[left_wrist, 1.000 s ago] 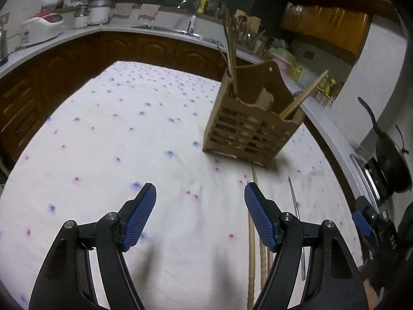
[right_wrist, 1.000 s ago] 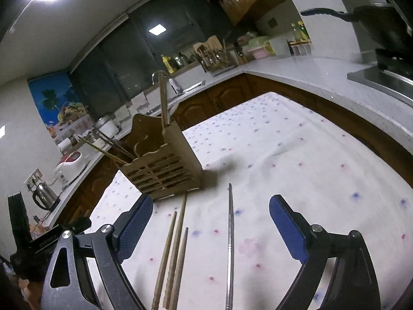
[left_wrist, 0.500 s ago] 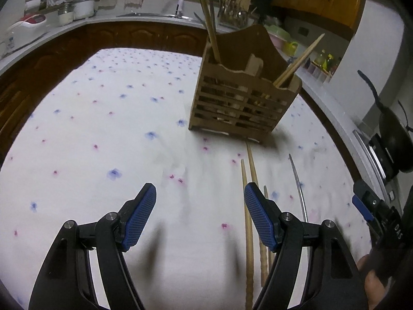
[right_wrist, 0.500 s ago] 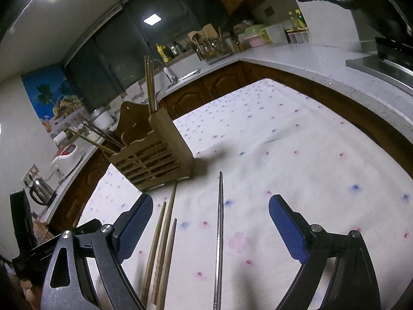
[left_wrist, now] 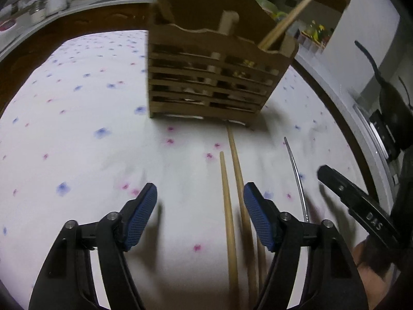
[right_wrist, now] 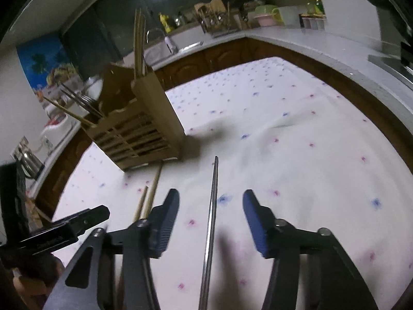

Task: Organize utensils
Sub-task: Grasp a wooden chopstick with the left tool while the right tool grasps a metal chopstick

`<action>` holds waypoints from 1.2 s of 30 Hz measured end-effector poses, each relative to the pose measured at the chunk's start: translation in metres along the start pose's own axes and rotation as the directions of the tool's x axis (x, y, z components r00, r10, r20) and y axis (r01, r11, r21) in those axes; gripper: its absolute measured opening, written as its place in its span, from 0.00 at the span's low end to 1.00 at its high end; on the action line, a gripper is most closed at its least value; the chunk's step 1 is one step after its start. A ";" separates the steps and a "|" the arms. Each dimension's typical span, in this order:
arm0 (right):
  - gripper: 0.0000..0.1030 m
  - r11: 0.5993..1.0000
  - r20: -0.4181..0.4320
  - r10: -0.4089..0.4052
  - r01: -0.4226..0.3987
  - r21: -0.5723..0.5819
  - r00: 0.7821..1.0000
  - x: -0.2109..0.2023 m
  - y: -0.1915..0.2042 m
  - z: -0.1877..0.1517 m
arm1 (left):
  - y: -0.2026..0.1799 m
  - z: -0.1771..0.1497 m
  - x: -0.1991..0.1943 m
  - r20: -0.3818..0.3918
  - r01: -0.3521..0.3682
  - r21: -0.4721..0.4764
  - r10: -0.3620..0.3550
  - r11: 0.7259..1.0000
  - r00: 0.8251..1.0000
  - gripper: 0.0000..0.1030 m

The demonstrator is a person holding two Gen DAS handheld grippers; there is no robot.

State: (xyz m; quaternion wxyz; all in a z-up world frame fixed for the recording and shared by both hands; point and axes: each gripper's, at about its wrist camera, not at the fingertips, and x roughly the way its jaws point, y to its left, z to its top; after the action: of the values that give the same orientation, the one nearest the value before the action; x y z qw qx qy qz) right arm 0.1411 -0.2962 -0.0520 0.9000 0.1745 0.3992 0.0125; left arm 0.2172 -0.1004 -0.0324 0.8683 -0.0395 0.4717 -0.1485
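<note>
A slatted wooden utensil caddy (left_wrist: 211, 82) stands on the dotted white tablecloth (left_wrist: 77, 129) with chopsticks sticking up out of it. Two wooden chopsticks (left_wrist: 227, 206) lie in front of it. One lies between the fingers of my left gripper (left_wrist: 200, 188), close to the right pad; the other runs under that finger. The left jaws are closing and touch nothing. A metal chopstick (right_wrist: 214, 175) lies between the pads of my right gripper (right_wrist: 211, 195), whose jaws are closing with gaps on both sides. The caddy (right_wrist: 144, 129) stands ahead on the left.
Kitchen counters with dark wood cabinets wrap around the table. On them are a sink (right_wrist: 188, 45), a dish rack (right_wrist: 216, 23), a kettle (right_wrist: 28, 162) and a black pan (left_wrist: 395, 108). The other gripper's finger (left_wrist: 348, 193) is close on the right.
Both grippers have come down and forward toward the chopsticks by the caddy. The right jaws narrowed a lot around the metal chopstick. The left jaws narrowed slightly.
</note>
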 end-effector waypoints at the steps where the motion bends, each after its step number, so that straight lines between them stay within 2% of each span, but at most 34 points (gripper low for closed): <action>1: 0.45 1.000 -0.013 -0.003 0.003 -0.006 1.000 0.006 0.000 0.002 | -0.002 0.002 0.005 -0.011 0.003 0.007 -0.003 1.000 1.000 0.58; 4: 0.39 1.000 -0.044 -0.010 0.009 -0.022 0.999 0.022 0.000 0.010 | -0.005 0.005 0.019 -0.040 0.000 0.021 0.001 1.000 0.999 0.47; 6: 0.36 0.999 -0.055 -0.014 0.012 -0.039 0.998 0.029 0.003 0.014 | -0.007 0.006 0.026 -0.055 0.003 0.022 -0.002 1.000 0.998 0.34; 8: 0.33 0.998 -0.069 -0.026 0.022 -0.062 0.997 0.039 0.006 0.019 | -0.010 0.007 0.032 -0.062 0.002 0.036 0.000 0.999 0.998 0.30; 11: 0.24 0.995 -0.108 -0.050 0.041 -0.088 0.993 0.055 0.009 0.023 | -0.016 0.010 0.036 -0.055 -0.019 0.076 0.023 0.997 0.998 0.30; 14: 0.21 0.987 -0.123 -0.086 0.068 -0.144 0.989 0.067 0.015 0.022 | -0.025 0.010 0.040 -0.045 -0.053 0.117 0.059 0.992 0.997 0.29; 17: 0.13 0.980 -0.110 -0.119 0.099 -0.172 0.987 0.068 0.018 0.020 | -0.039 0.009 0.044 -0.019 -0.111 0.192 0.117 0.975 0.993 0.21; 20: 0.07 0.984 -0.103 -0.109 0.093 -0.151 0.989 0.064 0.014 0.018 | -0.042 0.009 0.044 -0.020 -0.105 0.214 0.112 0.971 0.993 0.08; 22: 0.06 0.987 -0.105 -0.100 0.085 -0.135 0.989 0.062 0.013 0.017 | -0.040 0.009 0.043 -0.023 -0.092 0.211 0.100 0.973 0.995 0.07; 28: 0.05 0.998 -0.095 -0.032 0.026 -0.063 0.995 0.040 0.011 0.008 | -0.013 0.006 0.023 -0.033 -0.002 0.105 0.005 0.994 0.999 0.05; 36: 0.05 0.998 -0.001 0.061 -0.061 -0.029 0.998 -0.014 0.023 0.012 | 0.015 0.000 -0.037 0.049 0.083 0.021 -0.084 0.996 0.995 0.05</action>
State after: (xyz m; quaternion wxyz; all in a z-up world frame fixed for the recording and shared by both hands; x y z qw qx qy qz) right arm 0.1434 -0.2809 -0.0271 0.9017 0.1736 0.3933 0.0458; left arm 0.2019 -0.0755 -0.0058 0.8731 -0.0546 0.4464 -0.1883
